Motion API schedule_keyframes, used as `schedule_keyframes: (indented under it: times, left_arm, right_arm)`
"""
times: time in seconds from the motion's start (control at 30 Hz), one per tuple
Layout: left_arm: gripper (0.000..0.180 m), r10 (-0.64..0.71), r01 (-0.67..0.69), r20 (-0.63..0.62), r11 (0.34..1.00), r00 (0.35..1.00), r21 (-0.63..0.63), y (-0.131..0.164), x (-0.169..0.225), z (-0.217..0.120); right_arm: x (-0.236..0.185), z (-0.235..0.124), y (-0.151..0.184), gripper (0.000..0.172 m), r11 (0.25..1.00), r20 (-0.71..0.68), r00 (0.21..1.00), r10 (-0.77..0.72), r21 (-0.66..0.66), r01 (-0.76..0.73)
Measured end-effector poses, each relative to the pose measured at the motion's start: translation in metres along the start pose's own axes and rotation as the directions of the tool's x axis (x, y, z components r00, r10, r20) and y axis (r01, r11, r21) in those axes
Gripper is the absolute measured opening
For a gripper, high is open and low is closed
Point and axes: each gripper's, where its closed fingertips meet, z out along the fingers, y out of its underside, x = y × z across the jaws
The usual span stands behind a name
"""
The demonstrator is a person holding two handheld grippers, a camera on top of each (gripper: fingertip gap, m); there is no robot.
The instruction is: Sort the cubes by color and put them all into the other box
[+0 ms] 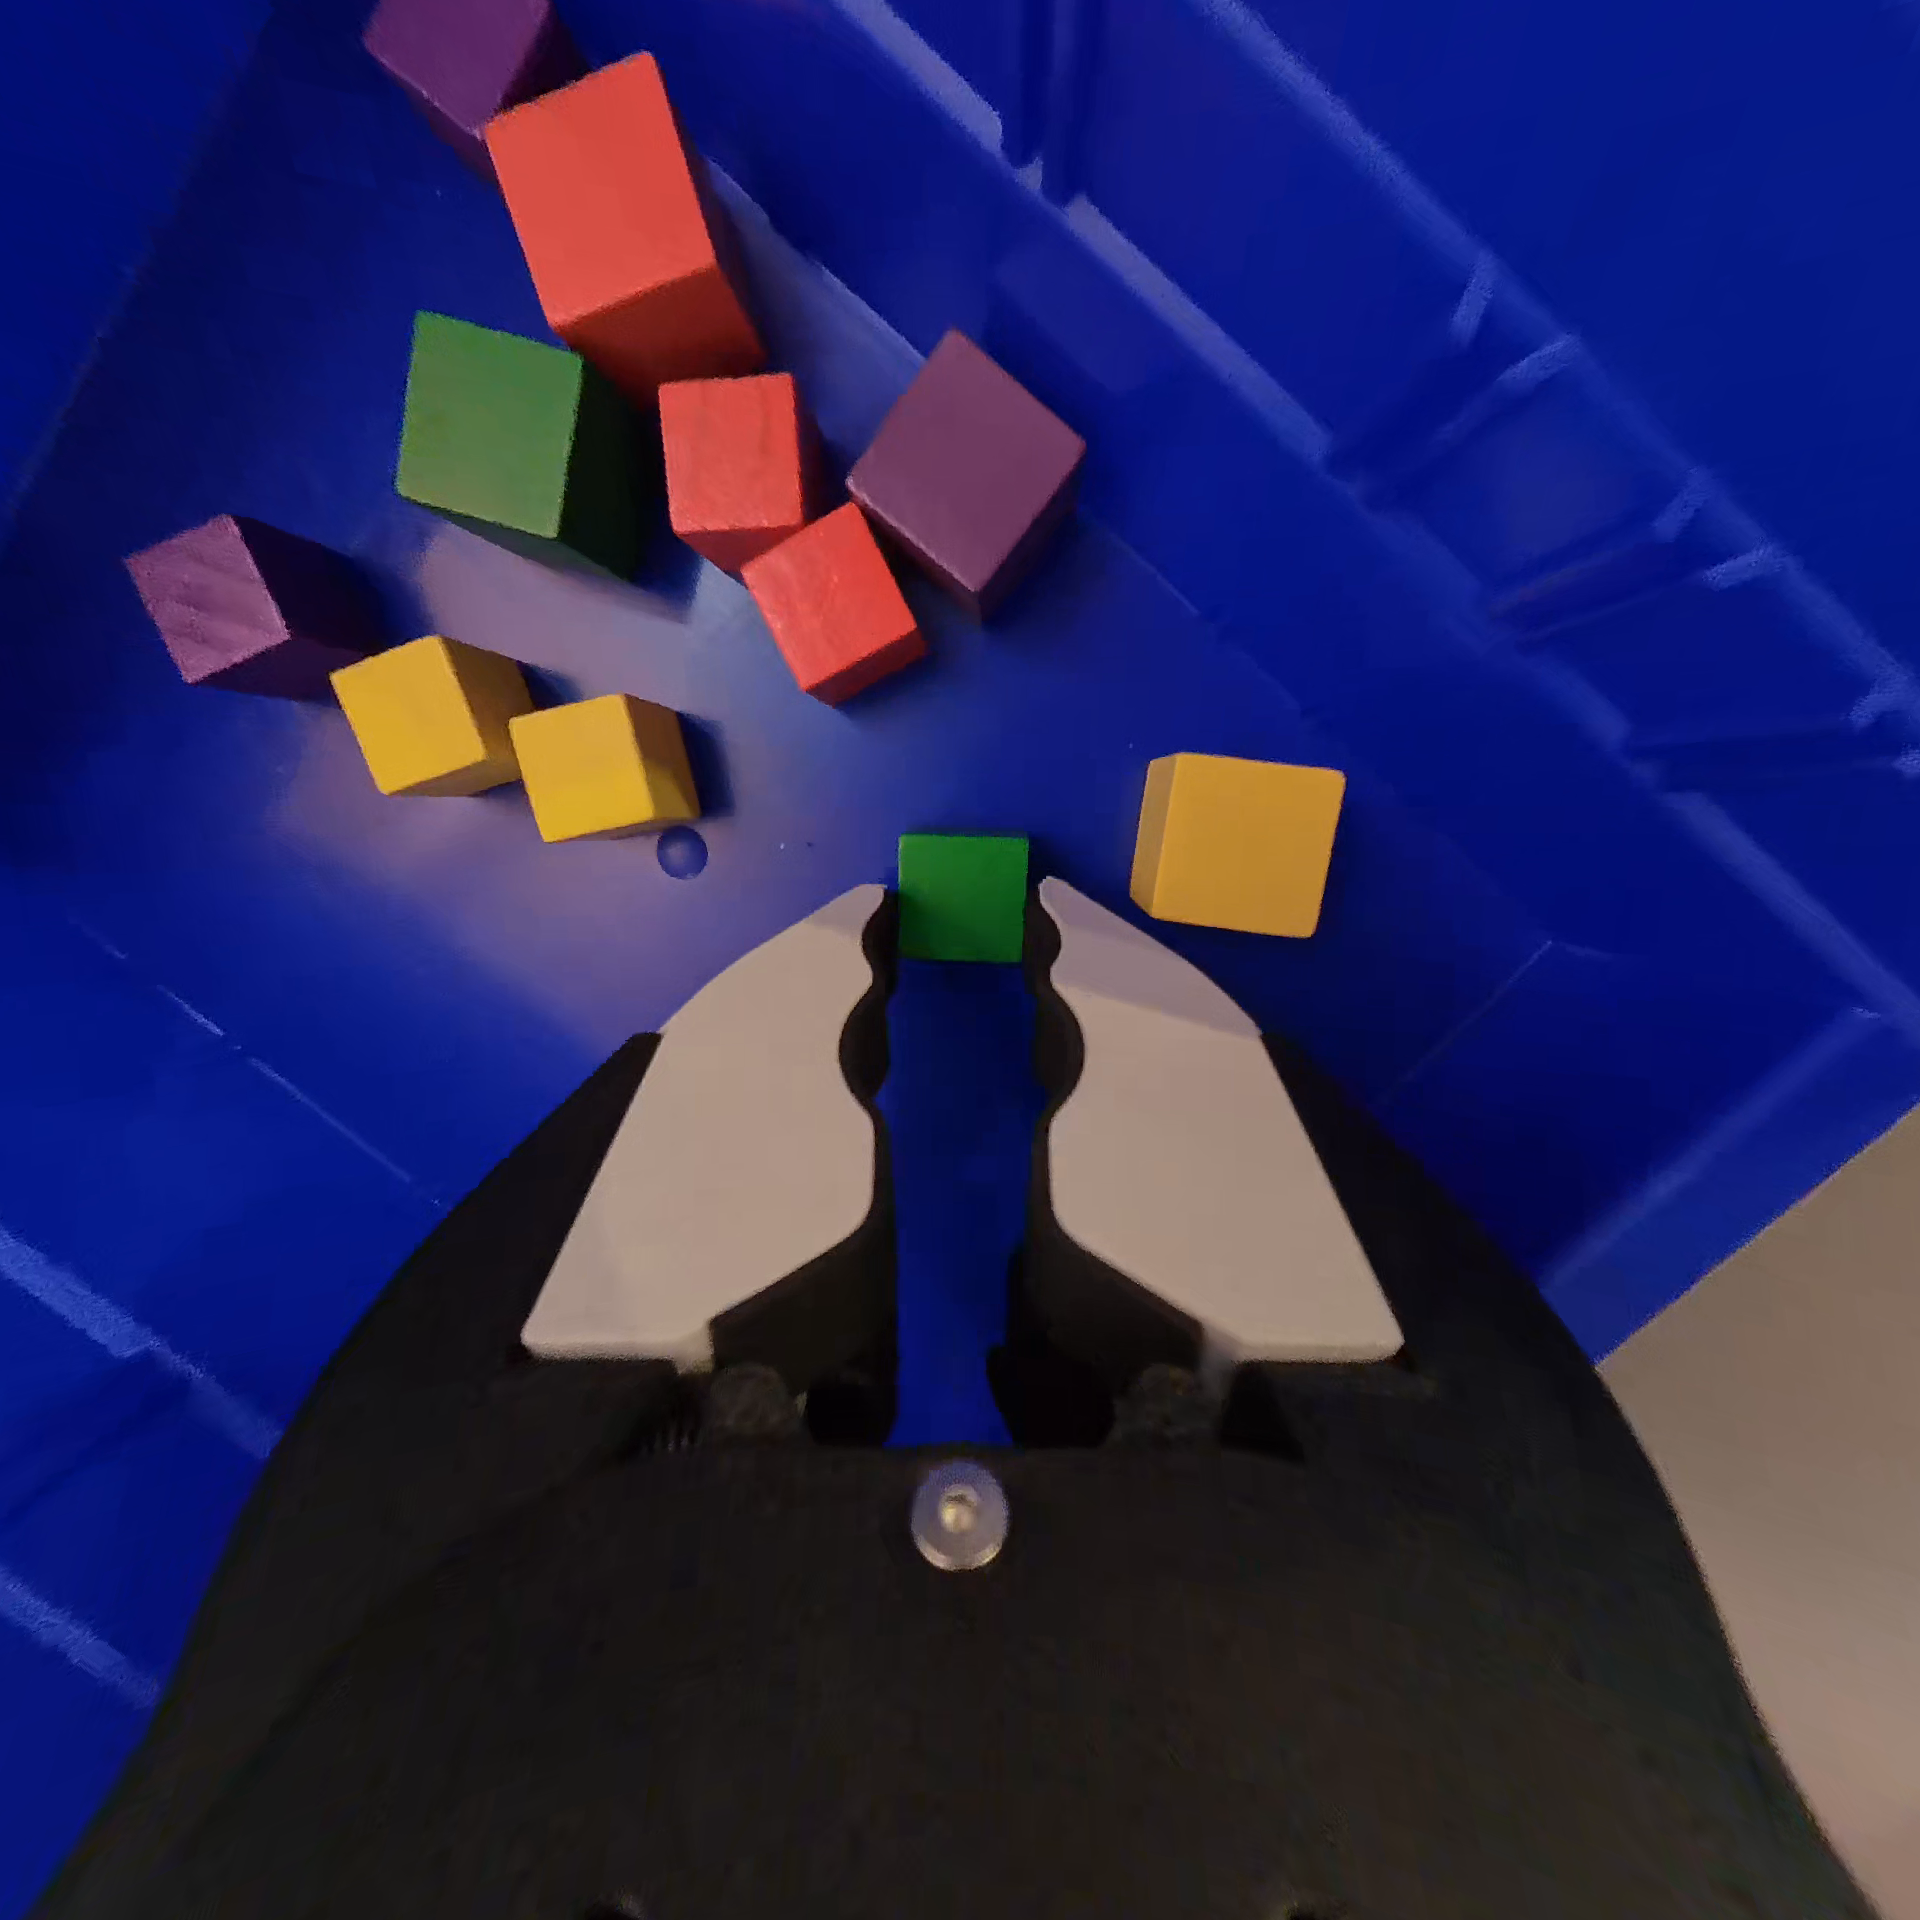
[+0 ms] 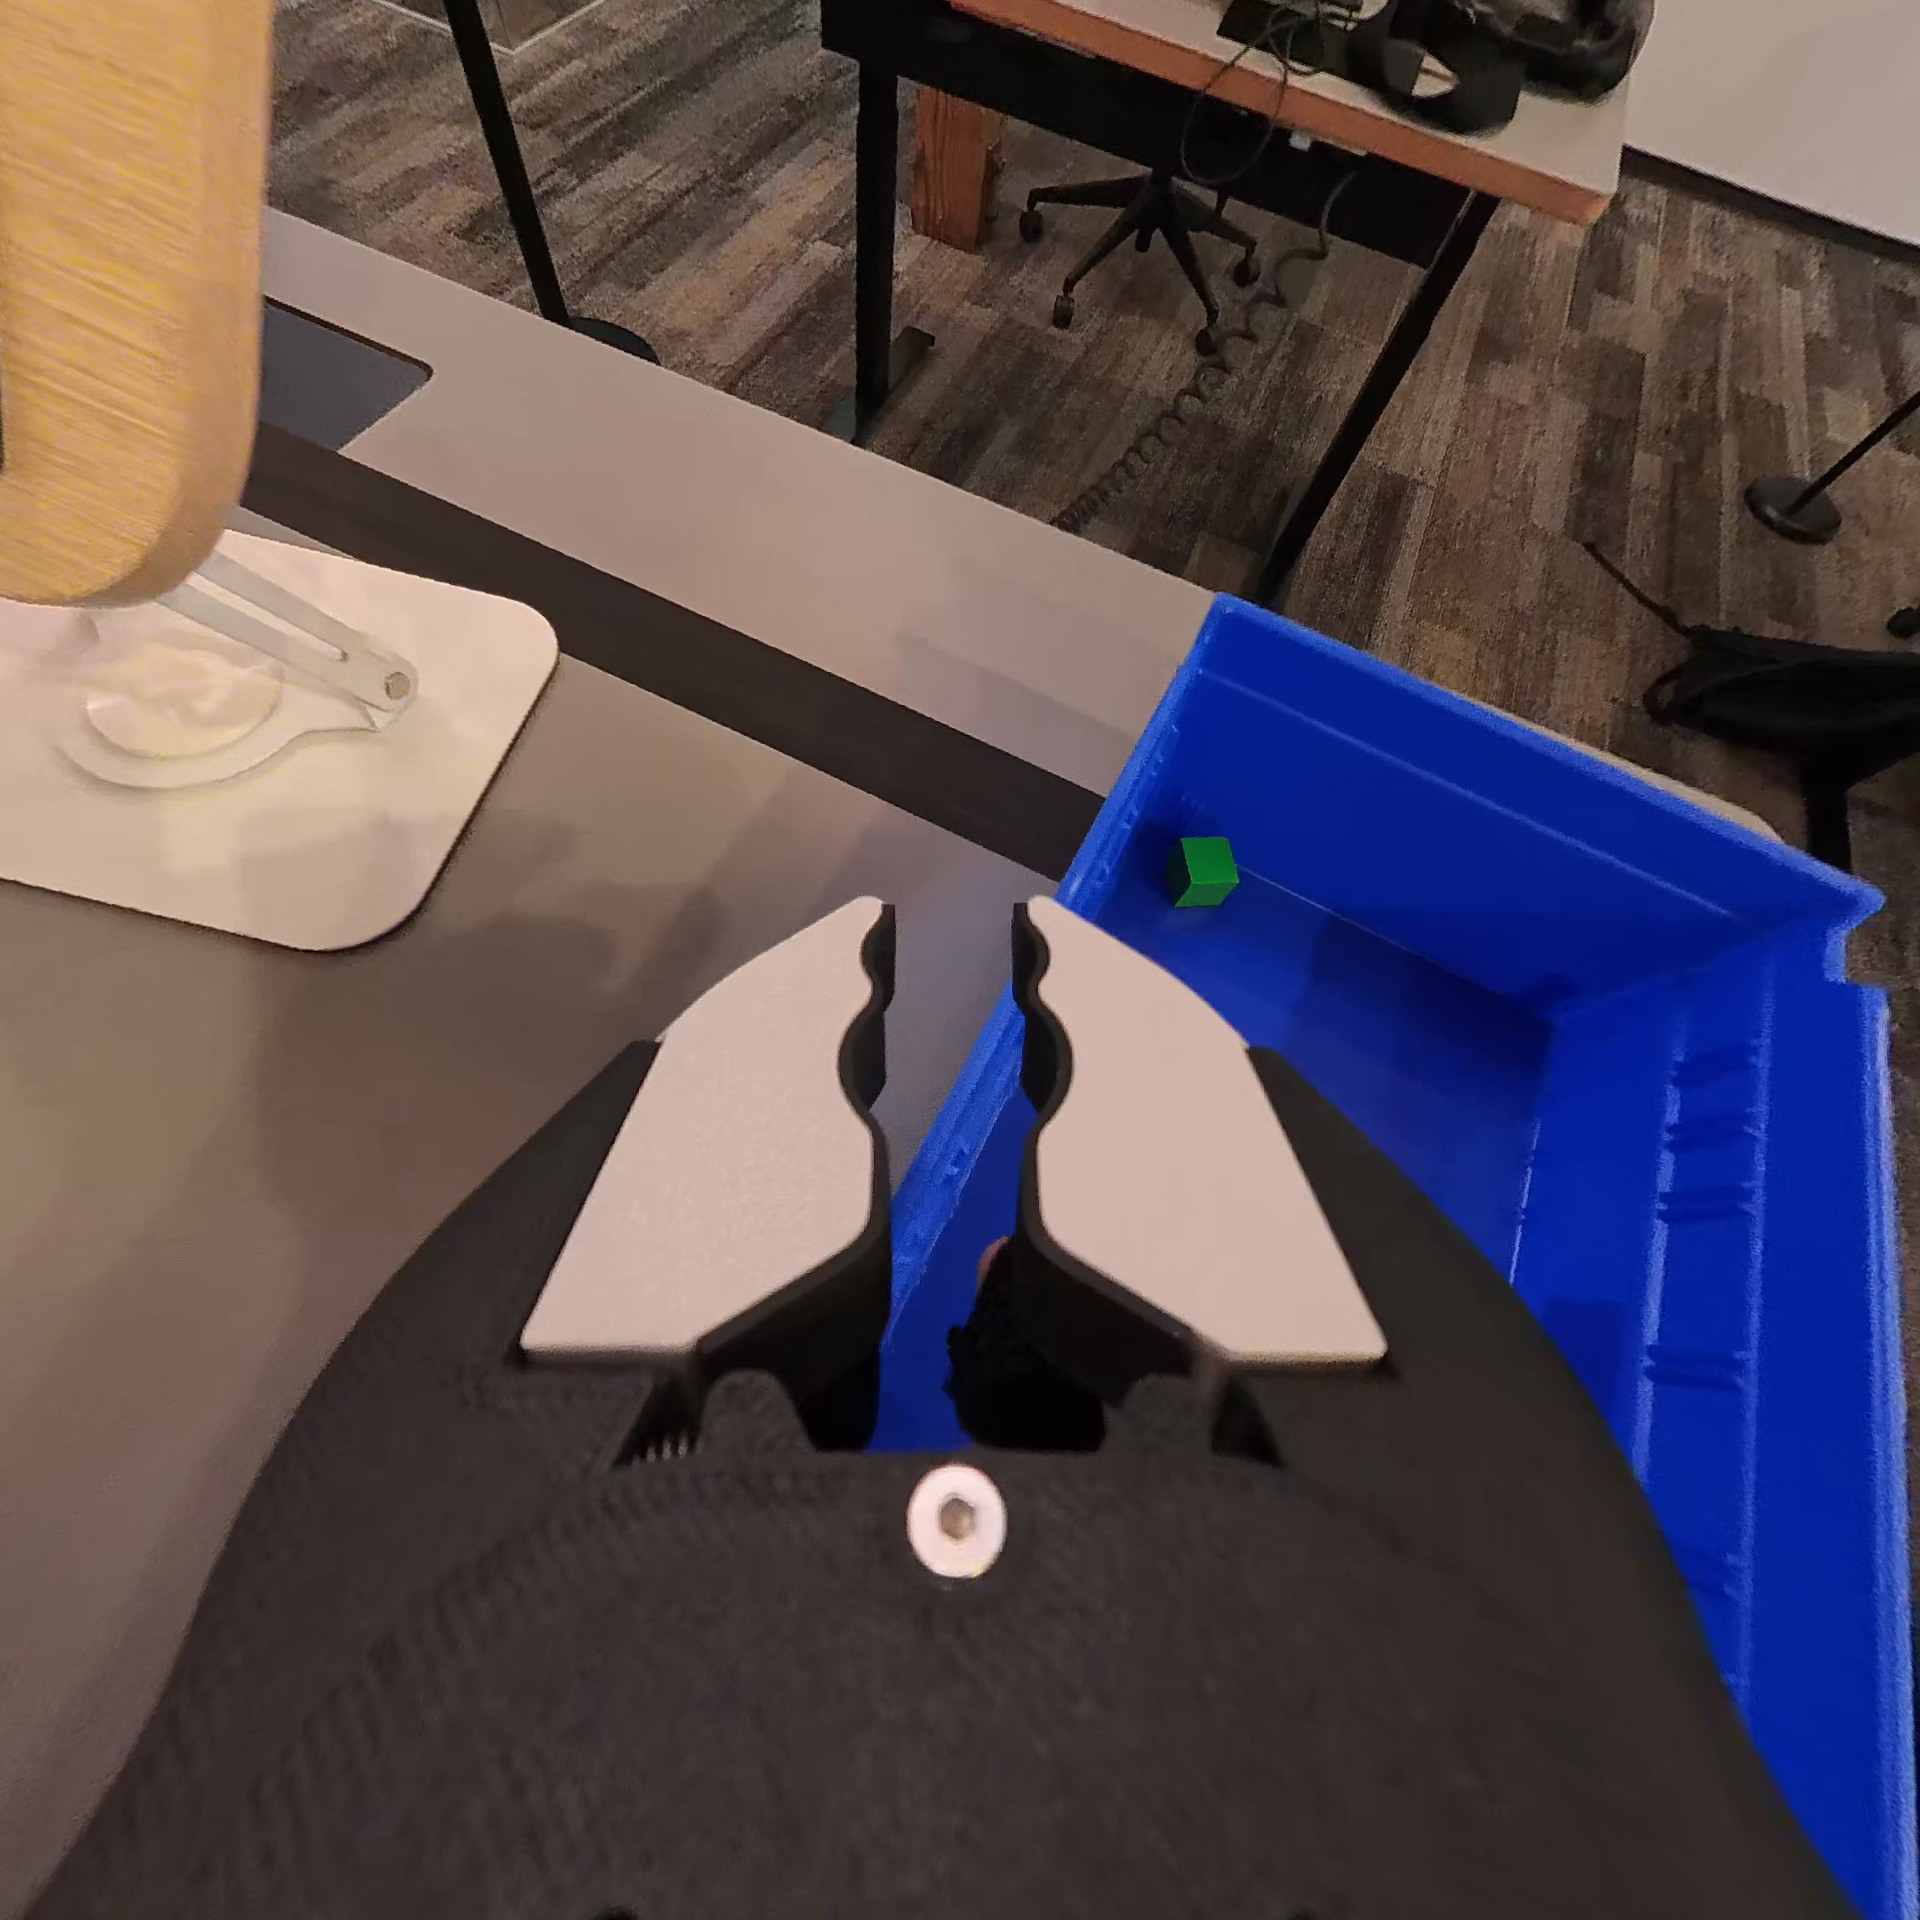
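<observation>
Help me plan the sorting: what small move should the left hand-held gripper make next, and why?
Probably lift the small green cube straight up out of the full box. The left hand-held gripper has both fingertips against the cube's sides, and the other box already holds one green cube, so it likely belongs beside that one.

Left two-finger gripper [image 1: 962,902], grey plates on a black body, angled down into a bin, black pads [image 1: 881,920] pressed on either side of a small green wooden cube [image 1: 962,896]. Right gripper [image 2: 951,920] of the same build, held above a table edge, tilted forward, fingertips [image 2: 868,920] standing a little apart, nothing between them.
</observation>
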Motion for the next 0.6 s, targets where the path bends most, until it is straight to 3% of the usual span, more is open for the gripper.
schedule_keyframes:
  times: [0.13, 0.23, 0.33, 0.43, 0.53, 0.6]
  left_arm:
    - [0.023, -0.058, 0.057, -0.002, 0.988, 0.998, 0.143, -0.020, 0.002, -0.024]
    - [0.023, -0.088, 0.095, -0.037, 0.936, 0.995, 0.339, -0.053, 0.021, -0.067]
    - [0.023, -0.053, 0.124, -0.138, 0.808, 0.989, 0.577, -0.106, 0.065, -0.122]
    - [0.023, 0.030, 0.143, -0.218, 0.667, 0.975, 0.731, -0.155, 0.115, -0.168]
    - [0.022, 0.149, 0.187, -0.316, 0.548, 0.937, 0.815, -0.193, 0.167, -0.198]
    - [0.022, 0.219, 0.205, -0.355, 0.506, 0.909, 0.837, -0.210, 0.195, -0.208]
  right_arm:
    - [-0.024, -0.016, -0.028, 0.018, 0.991, 0.035, 0.996, -0.087, 0.102, 0.083]
    - [-0.080, -0.038, -0.061, 0.018, 0.963, 0.200, 0.966, -0.164, 0.243, 0.114]
    - [-0.158, -0.061, -0.093, 0.020, 0.922, 0.413, 0.881, -0.229, 0.382, 0.061]
    - [-0.234, -0.075, -0.114, 0.028, 0.894, 0.586, 0.762, -0.275, 0.448, -0.022]
    - [-0.291, -0.083, -0.128, 0.034, 0.879, 0.722, 0.631, -0.283, 0.459, -0.131]
    - [-0.312, -0.083, -0.137, 0.034, 0.861, 0.742, 0.602, -0.295, 0.480, -0.170]
